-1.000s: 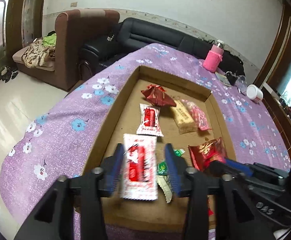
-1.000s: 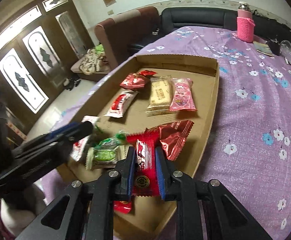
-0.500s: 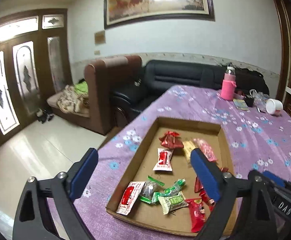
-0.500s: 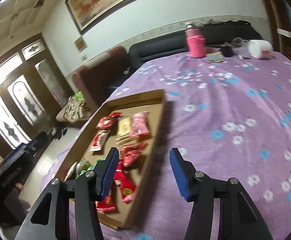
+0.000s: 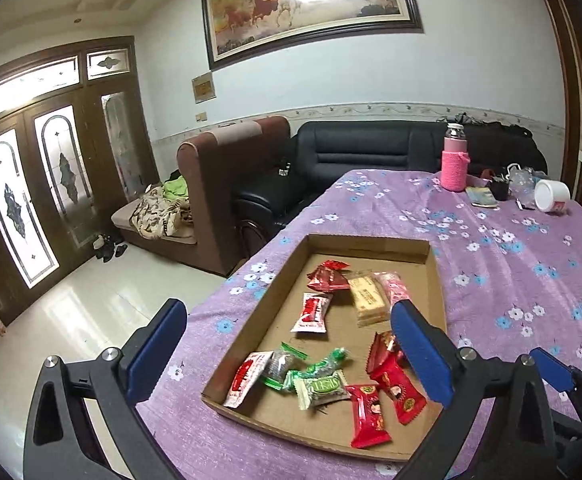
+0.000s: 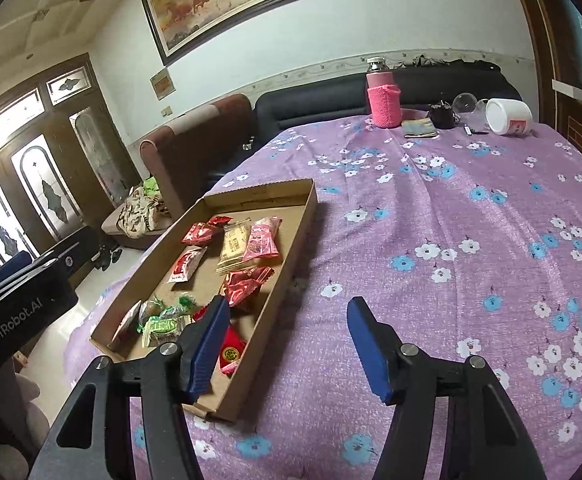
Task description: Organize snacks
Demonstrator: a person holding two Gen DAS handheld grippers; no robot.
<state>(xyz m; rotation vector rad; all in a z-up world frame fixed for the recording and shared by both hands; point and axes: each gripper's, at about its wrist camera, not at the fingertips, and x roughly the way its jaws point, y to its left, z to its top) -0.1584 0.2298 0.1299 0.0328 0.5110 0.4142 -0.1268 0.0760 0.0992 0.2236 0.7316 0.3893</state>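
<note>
Both grippers empty above the snack tray

The left gripper (image 5: 287, 344) is spreading wide, nothing between its pads; the cardboard tray (image 5: 371, 242) of snacks (image 5: 323, 386) lies just ahead below it on the desk (image 5: 511, 264). The right gripper (image 6: 285, 340) (also opening, holding nothing) has the tray (image 6: 291, 232) ahead to its left.

From my remote station I see a white wall (image 5: 471, 72) bearing a framed horse painting (image 5: 311, 4). Below the painting stands a black sofa (image 5: 371, 152); left of it, a brown armchair (image 5: 227, 184) heaped with clothes (image 5: 163, 208). Further left, daylight enters a wooden door (image 5: 51, 184) with arched glass panes, above a glossy tiled floor (image 5: 71, 312).
</note>
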